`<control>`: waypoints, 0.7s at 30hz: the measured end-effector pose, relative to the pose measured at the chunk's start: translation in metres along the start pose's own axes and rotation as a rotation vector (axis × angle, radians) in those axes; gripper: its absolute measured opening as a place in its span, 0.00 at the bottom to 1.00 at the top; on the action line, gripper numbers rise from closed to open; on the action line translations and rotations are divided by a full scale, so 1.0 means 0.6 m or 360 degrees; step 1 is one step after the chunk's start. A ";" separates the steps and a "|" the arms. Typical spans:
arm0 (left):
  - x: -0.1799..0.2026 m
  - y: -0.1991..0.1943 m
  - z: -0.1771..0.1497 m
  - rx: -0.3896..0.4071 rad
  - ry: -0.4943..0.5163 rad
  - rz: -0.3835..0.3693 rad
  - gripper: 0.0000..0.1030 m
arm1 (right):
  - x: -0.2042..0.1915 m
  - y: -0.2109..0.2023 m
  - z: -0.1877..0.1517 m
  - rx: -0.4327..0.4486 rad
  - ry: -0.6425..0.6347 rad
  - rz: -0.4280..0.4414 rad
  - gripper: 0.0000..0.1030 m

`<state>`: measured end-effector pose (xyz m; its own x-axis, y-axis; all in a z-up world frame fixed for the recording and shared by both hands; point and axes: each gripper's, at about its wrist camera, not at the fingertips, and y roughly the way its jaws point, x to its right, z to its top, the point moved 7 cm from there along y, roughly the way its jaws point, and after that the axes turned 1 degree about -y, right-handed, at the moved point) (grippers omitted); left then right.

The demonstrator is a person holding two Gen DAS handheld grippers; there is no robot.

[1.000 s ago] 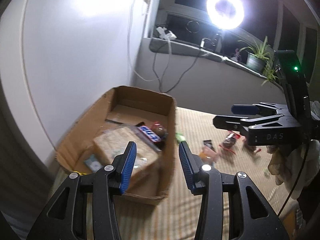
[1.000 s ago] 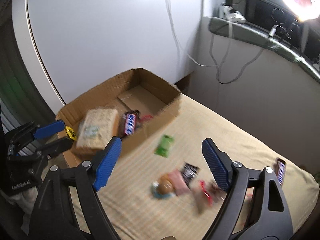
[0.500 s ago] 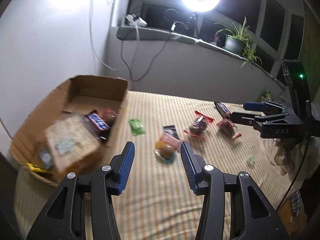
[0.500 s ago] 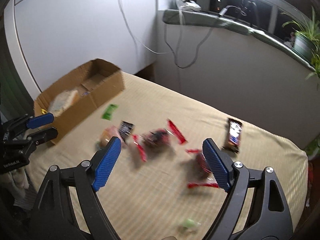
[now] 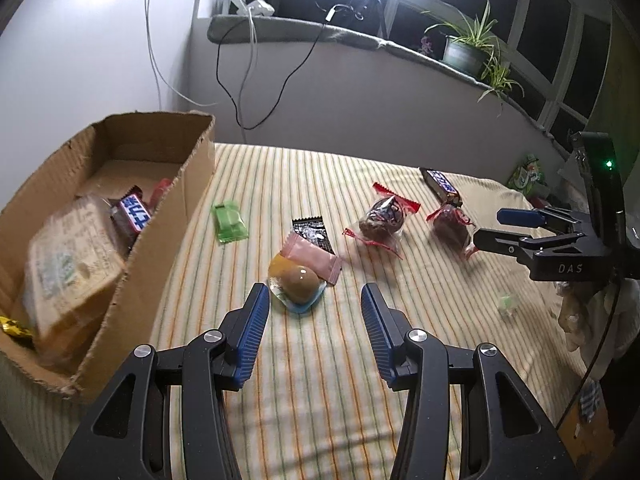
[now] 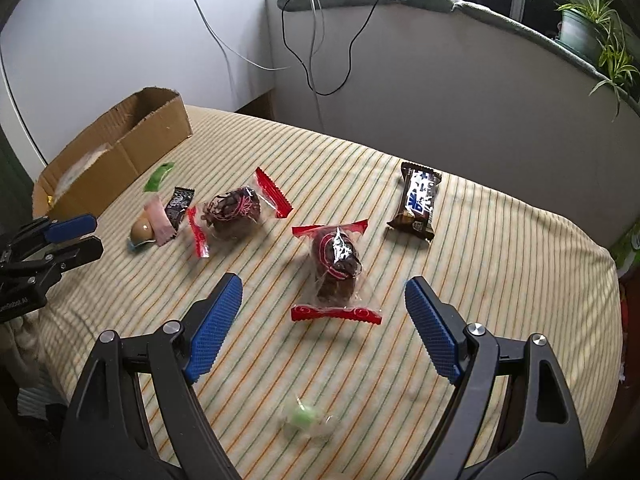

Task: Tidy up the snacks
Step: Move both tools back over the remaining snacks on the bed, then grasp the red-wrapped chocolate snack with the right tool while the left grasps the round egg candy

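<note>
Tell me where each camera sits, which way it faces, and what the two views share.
Left wrist: on the left gripper, angled down at the jelly cup and cardboard box; own open blue-padded fingers show, right gripper at the frame's right.
Right wrist: on the right gripper, angled down at a red-ended cake packet; own open fingers show, left gripper at the left edge.
Shared: striped cloth, box, snacks, windowsill plant.
</note>
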<state>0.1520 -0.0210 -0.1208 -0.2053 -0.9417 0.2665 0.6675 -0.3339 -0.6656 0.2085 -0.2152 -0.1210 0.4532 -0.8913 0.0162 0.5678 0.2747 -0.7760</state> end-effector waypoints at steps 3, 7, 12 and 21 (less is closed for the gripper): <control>-0.002 0.011 0.000 -0.0023 -0.0008 0.0009 0.45 | 0.002 0.010 0.006 -0.0009 0.0008 0.0027 0.84; -0.007 0.027 0.003 -0.0051 -0.0016 0.0022 0.45 | 0.001 0.027 0.013 -0.0029 -0.0002 0.0029 0.83; -0.008 0.051 0.005 -0.0102 -0.0002 0.0052 0.45 | 0.004 0.054 0.016 -0.0066 -0.0001 0.0021 0.83; -0.011 0.072 0.005 -0.0162 -0.0017 0.0037 0.38 | 0.017 0.088 0.018 -0.0127 0.0019 0.0021 0.73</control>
<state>0.1844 -0.0294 -0.1495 -0.1825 -0.9490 0.2570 0.5957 -0.3147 -0.7390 0.2504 -0.2058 -0.1549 0.4515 -0.8922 -0.0014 0.5051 0.2569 -0.8239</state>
